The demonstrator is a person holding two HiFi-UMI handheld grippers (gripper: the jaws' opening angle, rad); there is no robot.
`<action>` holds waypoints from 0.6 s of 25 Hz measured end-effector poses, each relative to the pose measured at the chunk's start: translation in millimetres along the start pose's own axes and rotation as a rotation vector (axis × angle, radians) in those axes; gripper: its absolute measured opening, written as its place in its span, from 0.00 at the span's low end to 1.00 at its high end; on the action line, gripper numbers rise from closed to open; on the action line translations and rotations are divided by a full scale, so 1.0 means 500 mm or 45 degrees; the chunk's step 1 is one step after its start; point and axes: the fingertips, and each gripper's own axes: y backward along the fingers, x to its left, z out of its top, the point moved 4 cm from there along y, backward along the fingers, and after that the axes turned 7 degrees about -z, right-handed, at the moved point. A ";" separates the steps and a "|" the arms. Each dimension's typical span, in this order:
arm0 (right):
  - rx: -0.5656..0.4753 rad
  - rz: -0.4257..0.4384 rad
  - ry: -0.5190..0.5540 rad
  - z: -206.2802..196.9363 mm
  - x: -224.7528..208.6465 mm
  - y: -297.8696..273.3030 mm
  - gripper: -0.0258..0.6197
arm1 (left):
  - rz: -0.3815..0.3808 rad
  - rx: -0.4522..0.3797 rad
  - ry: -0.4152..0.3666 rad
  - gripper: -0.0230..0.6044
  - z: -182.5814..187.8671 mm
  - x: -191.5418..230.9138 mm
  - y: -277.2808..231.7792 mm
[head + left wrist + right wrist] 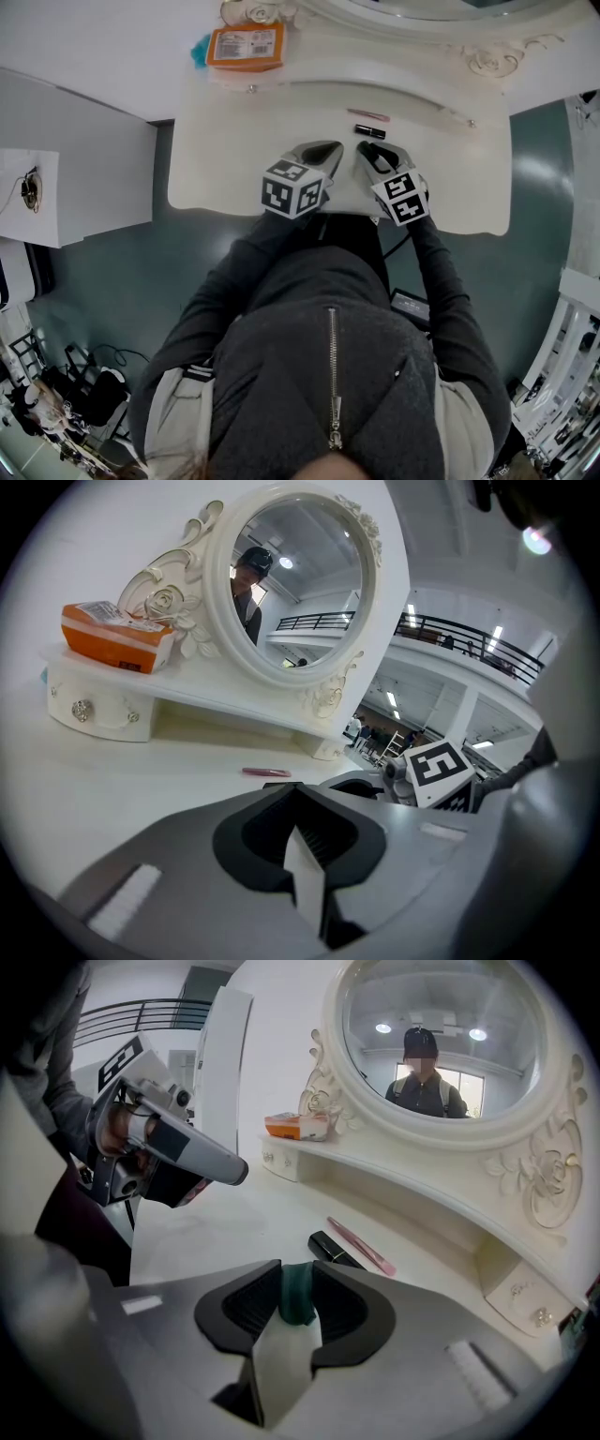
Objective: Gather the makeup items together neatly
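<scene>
On the white vanity table (234, 141) a thin pink pencil (367, 114) lies just beyond a black lipstick tube (369, 131). My right gripper (364, 148) is directly in front of the lipstick. In the right gripper view its jaws (298, 1267) hold a small dark green item (300, 1297) that touches both pads, with the lipstick (334, 1250) and pencil (361, 1244) right ahead. My left gripper (333, 147) sits beside it to the left, shut and empty (292, 785). The pencil (266, 772) lies ahead of it.
An ornate round mirror (295, 583) stands at the back of the table on a raised shelf with small drawers (94, 710). An orange box (246, 45) rests on the shelf's left end, with something teal (200, 52) beside it. The table's front edge is at my body.
</scene>
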 end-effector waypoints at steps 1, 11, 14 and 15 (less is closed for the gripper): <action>0.001 0.003 -0.006 0.000 -0.001 0.001 0.21 | -0.001 0.000 0.001 0.05 -0.001 0.000 -0.001; 0.031 0.046 -0.088 -0.014 0.002 0.004 0.29 | -0.019 0.007 0.002 0.05 -0.006 -0.005 -0.004; 0.050 0.060 -0.093 -0.018 0.007 0.003 0.34 | -0.020 0.006 0.003 0.05 -0.006 -0.006 -0.003; 0.053 0.062 -0.095 -0.019 0.008 0.002 0.35 | -0.020 0.005 0.003 0.05 -0.006 -0.006 -0.002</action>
